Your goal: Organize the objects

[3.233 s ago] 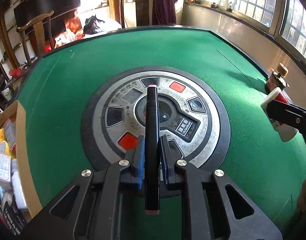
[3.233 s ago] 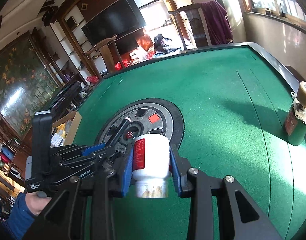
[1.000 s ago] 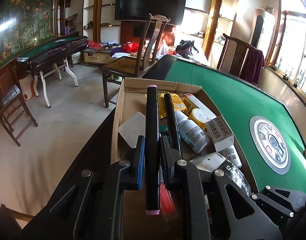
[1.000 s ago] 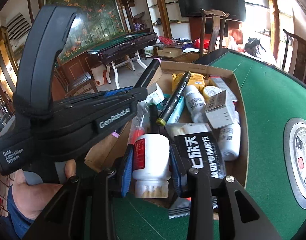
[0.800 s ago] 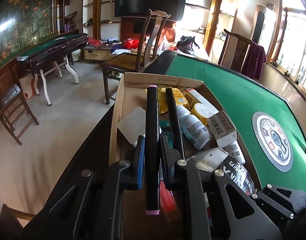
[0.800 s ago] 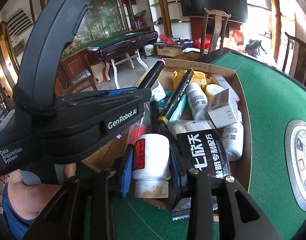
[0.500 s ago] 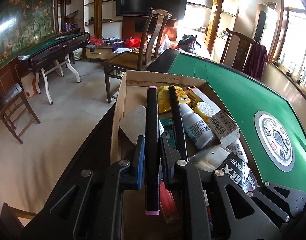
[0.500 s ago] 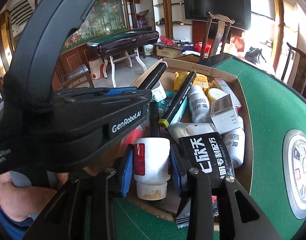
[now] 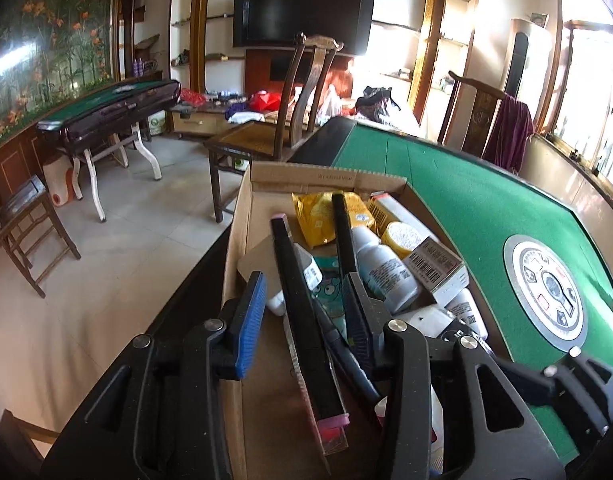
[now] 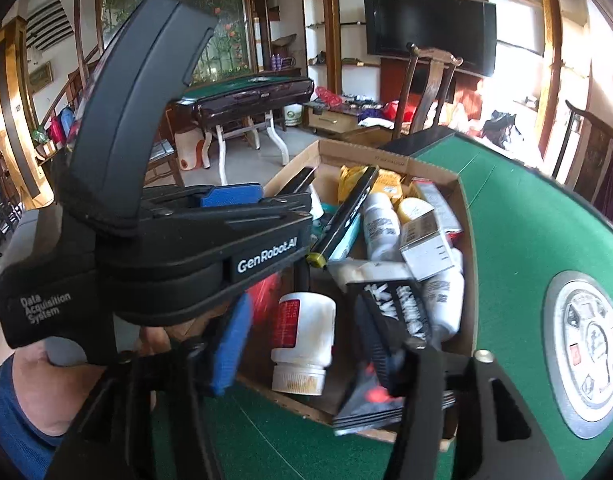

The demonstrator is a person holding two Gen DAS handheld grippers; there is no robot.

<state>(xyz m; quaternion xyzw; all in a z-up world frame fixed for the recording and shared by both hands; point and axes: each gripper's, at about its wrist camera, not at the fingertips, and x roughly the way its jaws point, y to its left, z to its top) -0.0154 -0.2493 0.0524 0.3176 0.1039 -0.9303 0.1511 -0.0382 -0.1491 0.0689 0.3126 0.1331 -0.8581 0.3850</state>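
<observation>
My left gripper (image 9: 302, 316) hangs over the cardboard box (image 9: 326, 176). Its jaws are opening, and the black marker with pink ends (image 9: 306, 320) lies loose and tilted between the blue pads, touching neither side firmly. My right gripper (image 10: 302, 344) is over the box's near corner, beside the left gripper's body (image 10: 166, 240). Its jaws are opening too. The white bottle with a red label (image 10: 302, 332) sits between them, cap towards me, with a gap to each pad. The box (image 10: 390, 156) holds several bottles, packets and a second black marker (image 9: 344, 232).
The box stands at the left edge of the green felt table (image 9: 466, 200), whose round centre panel (image 9: 546, 292) lies to the right. A black pouch with white lettering (image 10: 398, 304) lies by the right pad. A wooden chair (image 9: 306, 92) and tiled floor are beyond.
Both grippers' jaws have parted. The marker has slipped out of the left pads and tilted. The bottle has come free of the right pads and sagged towards the box.
</observation>
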